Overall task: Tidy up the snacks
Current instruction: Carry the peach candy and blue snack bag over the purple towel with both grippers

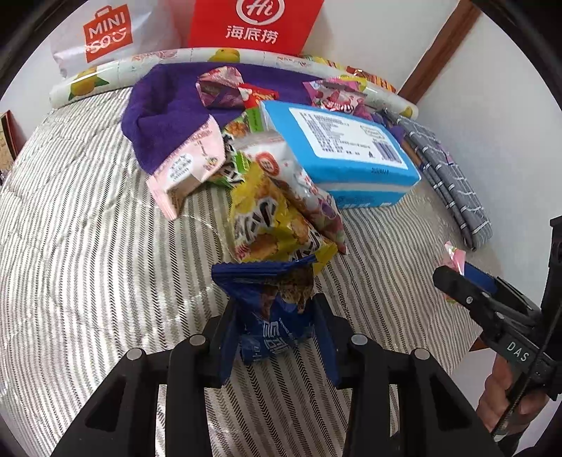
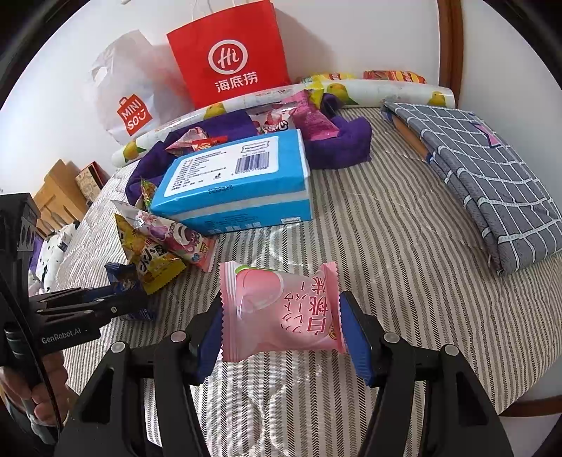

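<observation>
Pinching a dark blue snack packet [image 1: 272, 316] in the left claw [image 1: 277, 334], pads pressed against both sides of the crumpled wrapper, low at six o'clock in the left wrist view. Sitting just beyond it at twelve o'clock, a yellow snack bag [image 1: 267, 225], leaning into a heap with a pale pink pouch [image 1: 186, 168] and a blue tissue pack [image 1: 337, 147] on a purple towel [image 1: 161, 116]. Waiting along the wall, a red paper bag [image 1: 256, 24] and a white shopping bag [image 1: 105, 35].

Gripping a pink peach packet [image 2: 281, 313] in the right claw [image 2: 281, 327], pressed in from both ends, at six o'clock in the right wrist view, over the striped bedcover [image 2: 386, 246]. Showing at nine o'clock, the left claw on its blue packet. Lying at two o'clock, a grey checked cloth [image 2: 484, 182], folded.

Judging progress as early: two packets being held, most snacks remaining heaped and unsorted, no sorted group yet visible.
</observation>
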Demonstrator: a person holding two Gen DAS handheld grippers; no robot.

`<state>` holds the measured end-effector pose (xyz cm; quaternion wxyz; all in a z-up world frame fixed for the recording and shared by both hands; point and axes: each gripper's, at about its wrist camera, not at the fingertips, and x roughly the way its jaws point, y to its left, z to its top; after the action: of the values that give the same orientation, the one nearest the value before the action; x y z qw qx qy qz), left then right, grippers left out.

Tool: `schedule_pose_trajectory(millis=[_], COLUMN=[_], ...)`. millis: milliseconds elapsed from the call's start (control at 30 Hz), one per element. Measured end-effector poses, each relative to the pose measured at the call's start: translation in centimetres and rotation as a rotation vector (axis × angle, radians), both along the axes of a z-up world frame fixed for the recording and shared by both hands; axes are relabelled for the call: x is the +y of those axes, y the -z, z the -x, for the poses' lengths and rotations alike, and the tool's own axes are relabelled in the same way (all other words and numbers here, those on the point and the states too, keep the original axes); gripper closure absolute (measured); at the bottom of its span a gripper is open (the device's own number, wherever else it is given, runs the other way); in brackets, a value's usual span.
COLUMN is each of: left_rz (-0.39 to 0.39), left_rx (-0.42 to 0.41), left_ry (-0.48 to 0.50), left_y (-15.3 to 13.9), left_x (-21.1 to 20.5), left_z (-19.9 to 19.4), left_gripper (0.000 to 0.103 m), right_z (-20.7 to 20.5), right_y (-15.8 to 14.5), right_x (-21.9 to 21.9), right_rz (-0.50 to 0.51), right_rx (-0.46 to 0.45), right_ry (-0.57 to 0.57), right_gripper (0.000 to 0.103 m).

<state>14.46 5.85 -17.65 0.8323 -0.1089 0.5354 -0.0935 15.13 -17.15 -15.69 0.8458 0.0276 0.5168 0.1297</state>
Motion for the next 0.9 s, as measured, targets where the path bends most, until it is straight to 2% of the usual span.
schedule_pose_trajectory(millis=[133, 267, 400, 900], left_rz=[0.012, 0.083, 0.059, 0.072], left_rx=[-0.021, -0.024, -0.059, -0.126], left_ry=[-0.007, -0.009, -0.022, -0.027], left_y=[-1.1, -2.1, -3.3, -7.2], left_x=[0.7, 1.7, 2.0, 2.8], left_z=[0.3, 0.5, 0.7, -1.1], left_gripper=[0.065, 0.065, 0.065, 0.065], right_z=[0.0, 0.0, 0.0, -1.7], right_y=[-0.6, -1.4, -2.5, -6.1], right_x=[0.5, 0.8, 0.9, 1.2], right_rz=[0.002, 0.004, 0.007, -0.004], right_rx=[-0.01, -0.029, -0.05, -0.13], right_ry=[-0.009, -0.014, -0.017, -0.021], right_gripper=[0.042, 0.042, 0.042, 0.042])
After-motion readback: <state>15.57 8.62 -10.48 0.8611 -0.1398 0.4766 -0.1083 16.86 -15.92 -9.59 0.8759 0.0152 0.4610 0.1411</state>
